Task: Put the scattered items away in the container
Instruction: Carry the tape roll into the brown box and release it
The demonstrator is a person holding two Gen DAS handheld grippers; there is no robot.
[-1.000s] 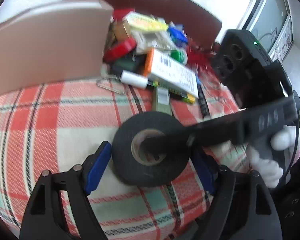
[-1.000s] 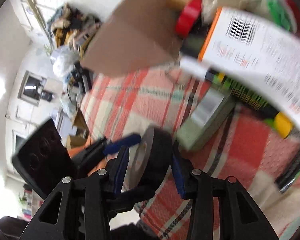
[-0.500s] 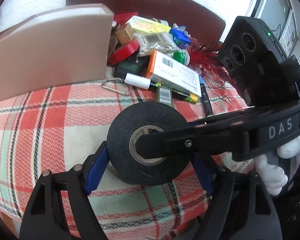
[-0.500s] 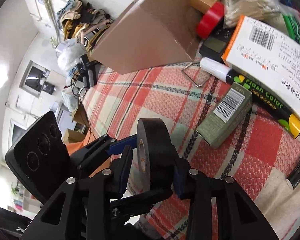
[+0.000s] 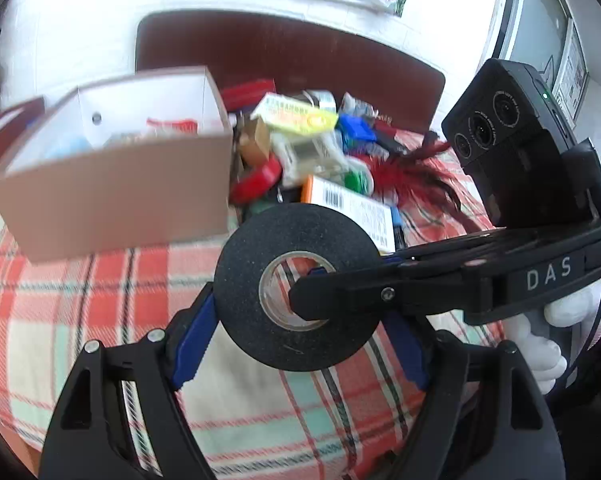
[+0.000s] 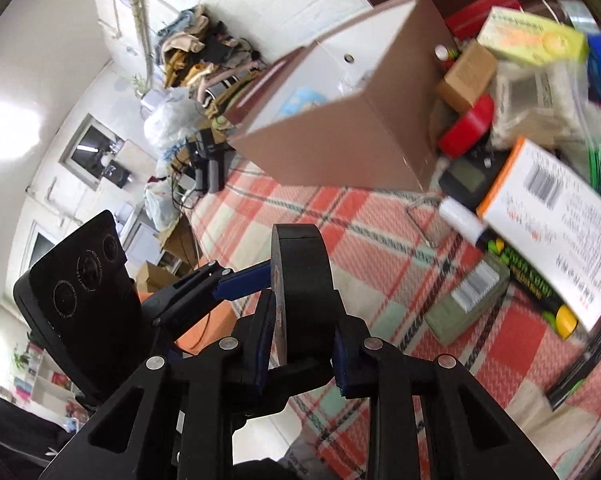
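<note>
Left wrist view: a black roll of tape (image 5: 296, 294) stands on edge above the plaid cloth (image 5: 80, 292) on the counter, its flat face toward the camera. The left gripper (image 5: 300, 340) has its blue fingers (image 5: 192, 344) spread wide on either side of the roll; the left pad lies at the roll's rim, but whether they press it I cannot tell. The right gripper (image 5: 316, 280) reaches in from the right, one finger crossing the roll's core. Behind the roll sits an open cardboard box (image 5: 112, 196), with a heap of clutter beside it: a red tape roll (image 5: 256, 182), an orange-edged carton (image 5: 352, 210), a yellow-green packet (image 5: 294, 114).

Right wrist view: the right gripper (image 6: 300, 344) clamps the roll of tape (image 6: 302, 288) across its width, fingers (image 6: 342, 364) closed on both flat faces, holding it upright above the cloth (image 6: 340, 248). The left gripper (image 6: 236, 284) pokes in from the left, touching the roll's side. The box (image 6: 340, 120) stands beyond, the carton (image 6: 556, 216) and a marker pen (image 6: 512, 268) to the right.
</note>
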